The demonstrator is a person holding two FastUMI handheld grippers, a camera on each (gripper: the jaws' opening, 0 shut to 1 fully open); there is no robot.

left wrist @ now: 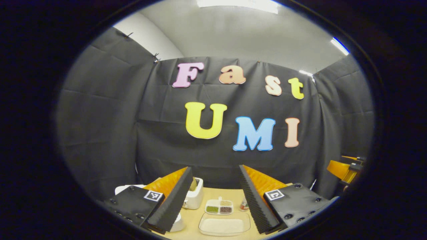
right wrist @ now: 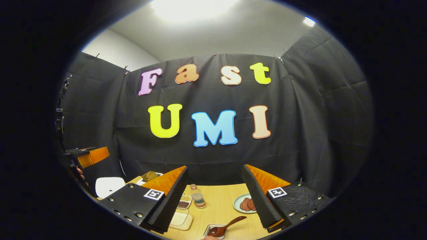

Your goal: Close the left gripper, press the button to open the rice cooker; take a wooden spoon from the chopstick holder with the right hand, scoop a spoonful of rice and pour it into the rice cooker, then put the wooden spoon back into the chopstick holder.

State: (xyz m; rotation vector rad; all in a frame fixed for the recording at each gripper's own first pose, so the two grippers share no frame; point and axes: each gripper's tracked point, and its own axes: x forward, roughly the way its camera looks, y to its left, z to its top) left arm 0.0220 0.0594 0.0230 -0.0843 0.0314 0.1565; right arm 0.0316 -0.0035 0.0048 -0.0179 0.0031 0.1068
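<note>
Both grippers are hovering high, the left gripper (left wrist: 213, 196) and right gripper (right wrist: 215, 196) each spread wide, holding nothing. The white rounded rice cooker (right wrist: 109, 186) is sitting closed at the table's left; the brown wooden spoon (right wrist: 227, 226) is lying near the front edge. The 2 left fingers should be pinching together first, then descending squarely onto the button.

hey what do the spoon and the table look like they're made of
The wooden spoon looks like dark reddish-brown wood with a smooth, slightly glossy finish, though coated plastic can't be ruled out. The table looks like light wood or a wood-look laminate: pale tan, matte, with no clear grain.
</note>
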